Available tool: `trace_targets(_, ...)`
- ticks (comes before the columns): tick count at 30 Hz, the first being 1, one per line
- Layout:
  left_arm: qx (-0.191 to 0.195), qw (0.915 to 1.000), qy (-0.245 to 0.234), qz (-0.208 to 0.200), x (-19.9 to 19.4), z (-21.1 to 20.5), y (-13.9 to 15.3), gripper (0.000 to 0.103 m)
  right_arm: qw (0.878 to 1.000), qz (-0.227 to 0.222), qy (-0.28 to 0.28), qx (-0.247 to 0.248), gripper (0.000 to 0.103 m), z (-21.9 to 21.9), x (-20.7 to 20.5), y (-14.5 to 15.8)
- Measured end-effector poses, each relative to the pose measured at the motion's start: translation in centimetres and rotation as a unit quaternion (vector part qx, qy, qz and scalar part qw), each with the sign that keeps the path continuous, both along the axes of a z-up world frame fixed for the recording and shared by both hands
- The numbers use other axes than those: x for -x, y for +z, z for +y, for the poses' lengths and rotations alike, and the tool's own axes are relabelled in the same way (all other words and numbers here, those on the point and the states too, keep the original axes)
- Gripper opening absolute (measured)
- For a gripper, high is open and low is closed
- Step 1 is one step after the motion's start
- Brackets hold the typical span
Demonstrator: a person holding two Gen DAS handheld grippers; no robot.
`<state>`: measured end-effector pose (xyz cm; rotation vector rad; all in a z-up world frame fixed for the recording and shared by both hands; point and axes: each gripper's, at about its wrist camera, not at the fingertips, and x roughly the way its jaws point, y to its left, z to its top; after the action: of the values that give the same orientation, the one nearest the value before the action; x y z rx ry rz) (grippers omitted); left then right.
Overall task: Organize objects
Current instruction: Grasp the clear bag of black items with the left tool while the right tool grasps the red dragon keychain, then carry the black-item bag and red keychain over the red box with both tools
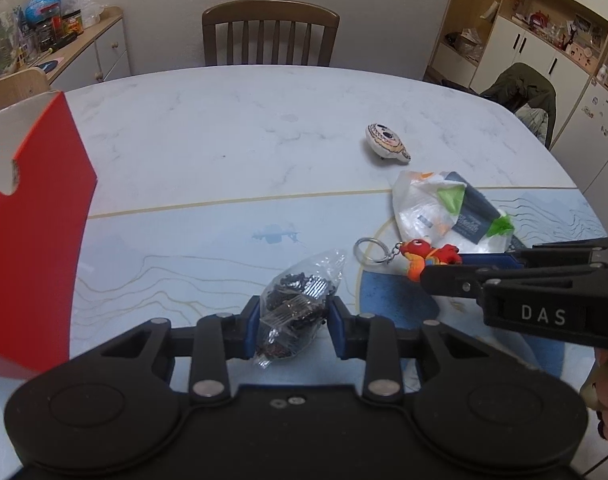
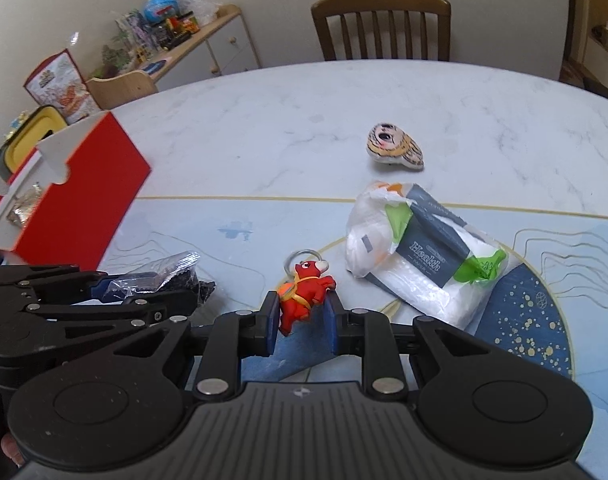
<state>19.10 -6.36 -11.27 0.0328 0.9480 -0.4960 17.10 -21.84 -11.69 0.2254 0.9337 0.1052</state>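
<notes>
A clear bag of small dark pieces (image 1: 294,312) sits between the blue pads of my left gripper (image 1: 294,322), which is shut on it low over the table (image 1: 224,140). The same bag (image 2: 164,276) shows beside the left gripper in the right wrist view. A red and orange keychain toy (image 2: 302,300) with a metal ring (image 2: 304,258) is pinched between the pads of my right gripper (image 2: 300,322). In the left wrist view the right gripper (image 1: 443,268) reaches in from the right onto the toy (image 1: 427,258).
An open red box (image 2: 88,208) stands at the left with wrapped items inside. A white tissue pack (image 2: 419,256) lies just right of the toy, and a small striped plush (image 2: 393,148) lies farther back. A wooden chair (image 2: 381,26) stands behind the table.
</notes>
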Motion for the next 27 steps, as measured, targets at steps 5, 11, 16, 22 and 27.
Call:
trace_targets(5,0.009,0.9999,0.013,0.006,1.0,1.1,1.1,0.032,1.000,-0.019,0.020,-0.001,0.022,0.5,1.4,2.0)
trace_targets(11,0.021,0.9995,0.025,0.005,2.3,2.8,3.2,0.032,0.998,-0.042,0.055,0.006,0.022,1.7,3.1,4.6)
trace_targets(16,0.026,0.9990,0.035,-0.001,3.2,4.7,5.4,0.032,0.994,-0.063,0.088,0.013,0.022,3.3,4.1,6.8)
trace_targets(22,0.024,0.9984,0.049,-0.011,3.8,7.3,7.9,0.032,0.988,-0.081,0.129,0.027,0.022,5.7,4.6,9.0)
trace_targets(27,0.022,0.9976,0.064,-0.015,3.9,9.8,9.4,0.032,0.982,-0.089,0.164,0.038,0.022,8.1,4.4,10.6)
